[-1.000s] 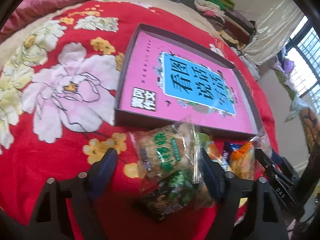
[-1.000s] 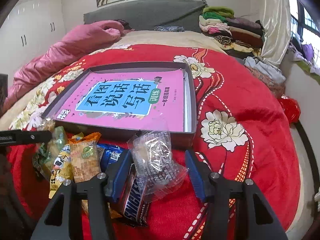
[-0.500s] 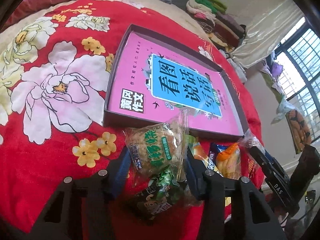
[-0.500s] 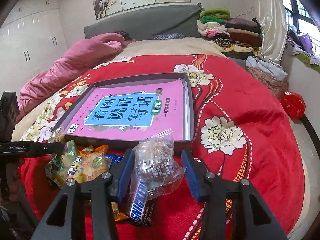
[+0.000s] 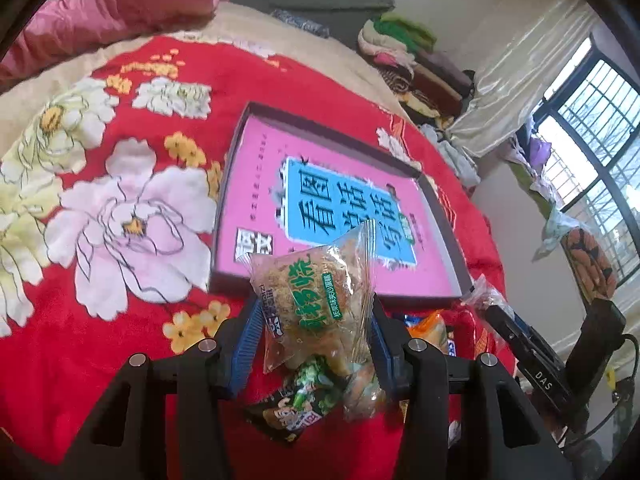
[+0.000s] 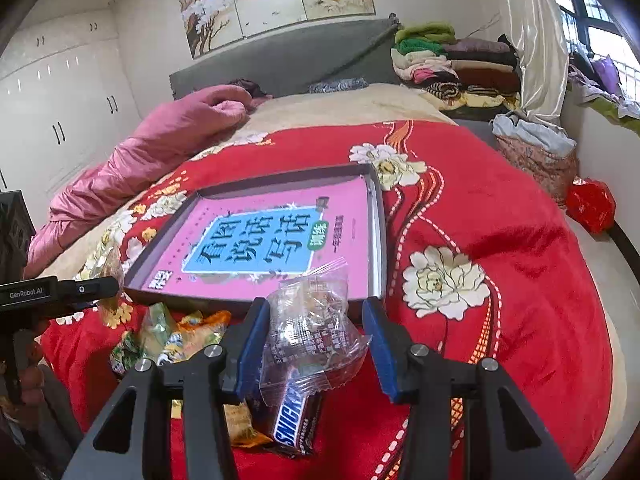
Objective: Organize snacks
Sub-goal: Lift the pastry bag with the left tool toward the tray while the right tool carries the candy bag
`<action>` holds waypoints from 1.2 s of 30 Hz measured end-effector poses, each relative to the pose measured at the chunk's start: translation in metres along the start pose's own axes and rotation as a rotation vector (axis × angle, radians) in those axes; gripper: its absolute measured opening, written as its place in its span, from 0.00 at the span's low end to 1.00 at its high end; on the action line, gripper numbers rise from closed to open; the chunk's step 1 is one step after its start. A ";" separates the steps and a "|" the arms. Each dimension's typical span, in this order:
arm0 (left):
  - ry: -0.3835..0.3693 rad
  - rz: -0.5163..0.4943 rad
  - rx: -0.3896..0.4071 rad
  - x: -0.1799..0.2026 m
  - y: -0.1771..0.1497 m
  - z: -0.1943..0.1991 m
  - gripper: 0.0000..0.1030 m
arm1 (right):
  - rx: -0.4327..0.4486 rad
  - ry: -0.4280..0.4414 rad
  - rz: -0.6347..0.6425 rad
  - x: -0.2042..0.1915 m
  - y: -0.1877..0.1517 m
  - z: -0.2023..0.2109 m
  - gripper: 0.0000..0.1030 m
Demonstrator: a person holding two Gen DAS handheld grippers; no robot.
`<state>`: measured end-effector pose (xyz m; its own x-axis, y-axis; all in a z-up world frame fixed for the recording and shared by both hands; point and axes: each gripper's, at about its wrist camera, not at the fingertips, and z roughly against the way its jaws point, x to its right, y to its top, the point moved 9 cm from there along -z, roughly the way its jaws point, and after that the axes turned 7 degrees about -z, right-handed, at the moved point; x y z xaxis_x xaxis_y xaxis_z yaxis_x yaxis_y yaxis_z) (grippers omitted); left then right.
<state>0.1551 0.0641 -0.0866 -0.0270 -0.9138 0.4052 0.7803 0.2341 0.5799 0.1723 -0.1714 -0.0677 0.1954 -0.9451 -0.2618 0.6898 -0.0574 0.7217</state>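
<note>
Covering the bed, a red floral blanket.

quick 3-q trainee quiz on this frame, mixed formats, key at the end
1. True or false: the pink tray already holds a snack.
2. What does the left hand-held gripper grip? A) Snickers bar B) green-lettered bun packet C) nothing
3. Fill in: the right hand-held gripper holds a ___ wrapper, above the Snickers bar.

Key: 1 false; 2 B; 3 clear
</note>
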 end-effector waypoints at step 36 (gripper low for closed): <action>0.203 -0.139 -0.021 -0.008 0.043 -0.059 0.50 | -0.027 -0.042 -0.041 0.002 0.024 -0.075 0.47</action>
<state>0.2256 0.0618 -0.1068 -0.0112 -0.9852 0.1711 0.7907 0.0960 0.6046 0.2418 -0.1504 -0.0993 0.1375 -0.9549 -0.2632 0.7154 -0.0881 0.6931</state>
